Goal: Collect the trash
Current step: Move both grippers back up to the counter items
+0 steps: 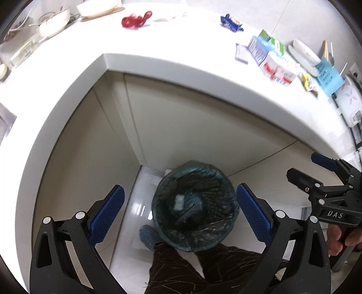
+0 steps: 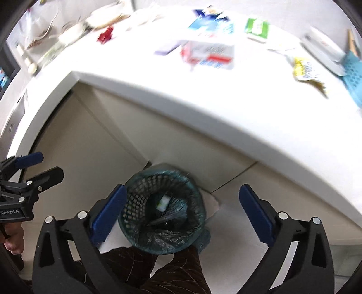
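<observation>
- Your left gripper (image 1: 179, 212) hangs over the trash bin (image 1: 194, 209) with its blue pads spread wide and nothing between them — released.
- Your right gripper (image 2: 183, 212) is likewise spread to its full width above the same bin, empty; in the left wrist view it shows at the right edge, with your hand (image 1: 344, 235) on its handle.
- The bin stands on the pale floor (image 1: 126, 226) in the corner under the counter (image 1: 158, 65), lined with a dark bag. A small white-and-green piece of trash (image 1: 178, 202) lies inside it, near the middle.
- Your shoe (image 1: 147, 235) and dark patterned trouser legs (image 1: 176, 271) are just beside the bin, at its near side.
- Still on the counter: a red crumpled wrapper (image 1: 133, 20), a dark blue packet (image 1: 230, 22), a cluster of small cartons (image 1: 271, 58) and a yellow wrapper (image 1: 308, 82) next to a light blue basket (image 1: 329, 78).
- Both views are blurred, so the print on the cartons cannot be read.
</observation>
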{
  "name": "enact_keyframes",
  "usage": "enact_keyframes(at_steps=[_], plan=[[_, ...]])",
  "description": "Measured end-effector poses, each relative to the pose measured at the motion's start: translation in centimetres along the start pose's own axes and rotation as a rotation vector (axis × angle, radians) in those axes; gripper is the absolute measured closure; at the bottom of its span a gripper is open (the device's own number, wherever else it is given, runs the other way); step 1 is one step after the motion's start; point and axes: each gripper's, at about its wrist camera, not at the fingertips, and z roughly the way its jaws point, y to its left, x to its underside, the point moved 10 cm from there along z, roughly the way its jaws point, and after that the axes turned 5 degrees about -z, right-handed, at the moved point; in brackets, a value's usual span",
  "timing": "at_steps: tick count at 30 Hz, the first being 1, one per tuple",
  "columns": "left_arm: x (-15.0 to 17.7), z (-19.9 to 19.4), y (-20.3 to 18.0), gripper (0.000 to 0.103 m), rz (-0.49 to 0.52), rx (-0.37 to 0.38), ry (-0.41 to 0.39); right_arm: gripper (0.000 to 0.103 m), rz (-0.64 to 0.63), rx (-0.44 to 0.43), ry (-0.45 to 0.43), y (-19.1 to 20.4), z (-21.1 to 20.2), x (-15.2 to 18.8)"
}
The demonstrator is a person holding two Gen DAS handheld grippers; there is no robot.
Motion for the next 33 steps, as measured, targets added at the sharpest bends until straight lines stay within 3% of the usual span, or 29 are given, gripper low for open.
enact_keyframes(at_steps=[16,33], plan=[[-4.5,-1.8,-4.5,0.006,0.052,0.006,-0.023,0.008,0.102,0.08,-0.088,-6.5,-5.9,-3.4],[-11.4,-4.6,-10.8,0.006,0.088,0.016,-0.107,0.008,0.155,0.107,-0.19,-12.4,-9.6,-8.6]])
